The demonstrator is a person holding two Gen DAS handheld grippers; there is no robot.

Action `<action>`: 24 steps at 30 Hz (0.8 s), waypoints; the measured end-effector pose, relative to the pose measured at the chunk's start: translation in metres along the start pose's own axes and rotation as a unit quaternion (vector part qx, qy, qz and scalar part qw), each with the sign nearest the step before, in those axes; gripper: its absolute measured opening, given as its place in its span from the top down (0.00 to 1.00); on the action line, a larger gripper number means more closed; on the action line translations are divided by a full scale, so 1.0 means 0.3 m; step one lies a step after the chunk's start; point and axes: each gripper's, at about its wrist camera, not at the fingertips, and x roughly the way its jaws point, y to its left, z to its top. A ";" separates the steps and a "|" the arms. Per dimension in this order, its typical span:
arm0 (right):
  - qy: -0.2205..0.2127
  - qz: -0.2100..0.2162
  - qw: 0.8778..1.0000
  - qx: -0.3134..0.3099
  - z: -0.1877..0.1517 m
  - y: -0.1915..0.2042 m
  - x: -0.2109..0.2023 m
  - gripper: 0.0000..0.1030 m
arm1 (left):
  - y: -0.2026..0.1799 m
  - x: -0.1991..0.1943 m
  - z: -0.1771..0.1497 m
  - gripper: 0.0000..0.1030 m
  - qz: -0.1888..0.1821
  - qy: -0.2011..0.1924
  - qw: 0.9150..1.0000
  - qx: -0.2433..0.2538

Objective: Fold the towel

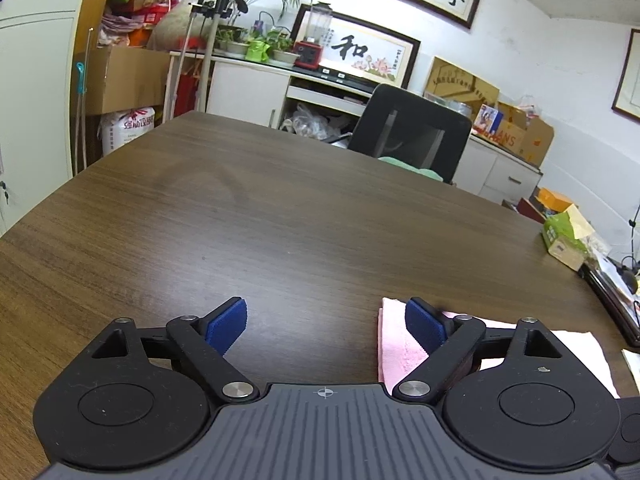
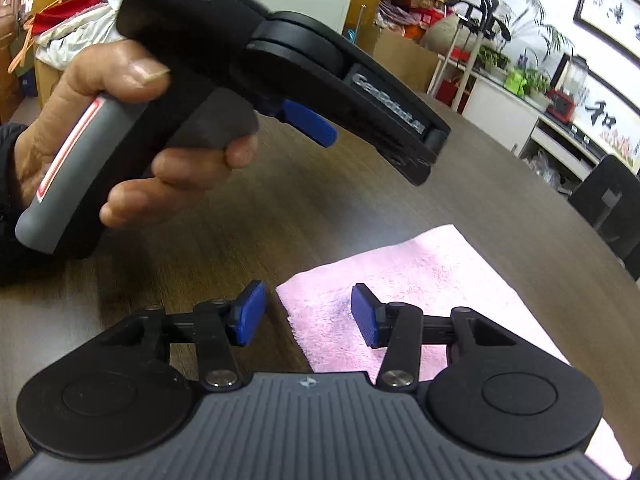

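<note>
A pink towel (image 2: 420, 280) lies flat on the dark wooden table (image 2: 300, 216). My right gripper (image 2: 306, 314) is open above its left corner, one pad over bare wood and the other over the towel. In the left wrist view the towel (image 1: 396, 344) shows under the right finger (image 1: 424, 326), near its folded left edge. My left gripper (image 1: 326, 324) is open and empty, held above the table. In the right wrist view a hand holds the left gripper's body (image 2: 280, 64) in the air, up and left of the towel; its fingertips are not visible there.
A black office chair (image 1: 412, 132) stands at the table's far edge. A green tissue box (image 1: 568, 236) and dark items sit at the table's right edge. White cabinets with plants and a red blender (image 1: 312, 40) line the wall.
</note>
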 end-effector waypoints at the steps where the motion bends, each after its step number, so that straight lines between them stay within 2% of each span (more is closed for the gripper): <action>1: -0.002 0.002 1.000 0.002 -0.004 0.001 0.003 0.55 | -0.002 0.004 -0.001 0.10 0.000 0.002 1.000 0.001; 5: -0.012 -0.002 1.000 0.009 -0.012 0.010 0.011 0.71 | -0.008 0.021 -0.005 0.09 0.000 0.011 1.000 0.006; 9: -0.027 -0.045 0.999 -0.013 -0.035 0.042 0.024 0.90 | -0.003 0.042 -0.002 0.08 -0.002 0.023 1.000 -0.002; 12: -0.045 -0.057 0.997 -0.007 -0.055 0.060 0.012 0.92 | 0.007 0.062 0.004 0.08 -0.017 0.041 0.999 -0.020; 20: -0.100 -0.048 0.993 0.033 -0.087 0.023 -0.062 0.92 | -0.025 0.101 0.015 0.07 -0.020 0.095 0.995 -0.004; 24: -0.134 -0.052 0.989 0.041 -0.108 0.013 -0.124 0.92 | -0.043 0.119 0.013 0.04 -0.043 0.128 0.991 -0.011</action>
